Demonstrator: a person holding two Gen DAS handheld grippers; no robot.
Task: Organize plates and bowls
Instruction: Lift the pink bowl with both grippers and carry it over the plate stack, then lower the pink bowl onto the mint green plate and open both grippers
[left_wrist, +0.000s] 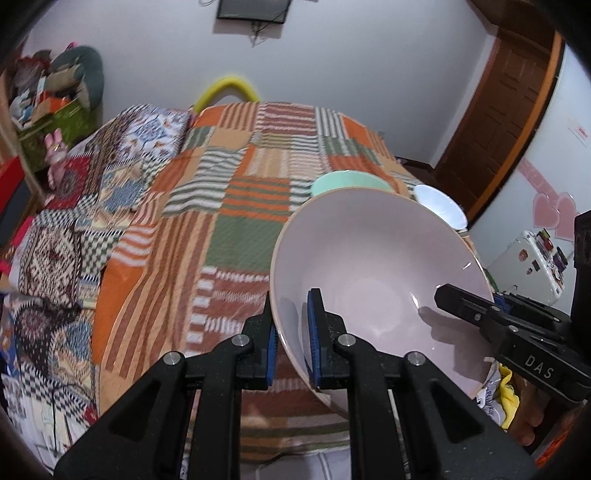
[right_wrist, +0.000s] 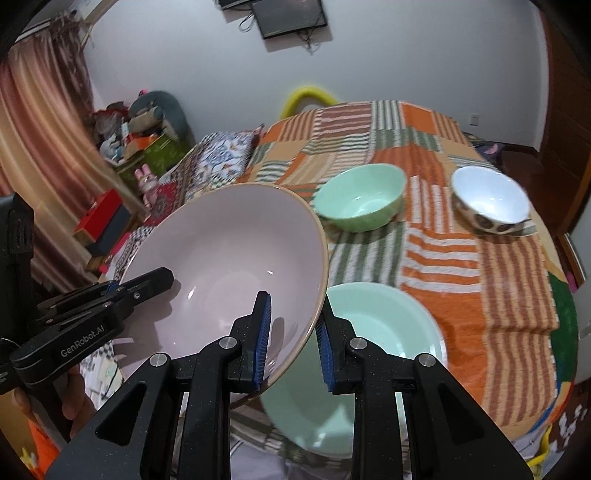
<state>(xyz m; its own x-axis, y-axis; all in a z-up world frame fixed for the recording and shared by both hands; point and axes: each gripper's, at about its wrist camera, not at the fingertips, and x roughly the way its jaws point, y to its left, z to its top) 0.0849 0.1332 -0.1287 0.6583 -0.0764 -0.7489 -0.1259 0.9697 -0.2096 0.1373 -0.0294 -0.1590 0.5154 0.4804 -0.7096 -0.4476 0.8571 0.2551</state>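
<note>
A large pink bowl (right_wrist: 236, 266) fills the space between the two grippers, its rim clamped on opposite sides by the left gripper (left_wrist: 291, 339) and the right gripper (right_wrist: 291, 341), blocking any passage between them. Directly beneath the right gripper lies a pale green plate (right_wrist: 399, 332). Ahead of it a green bowl (right_wrist: 360, 197) and, further right, a white spotted bowl (right_wrist: 491, 201) stand apart, with bare striped bedspread (right_wrist: 461, 266) between and before them. Ahead and to the left of the left gripper, the bedspread lies open as far as a patterned pillow (left_wrist: 157, 134).
</note>
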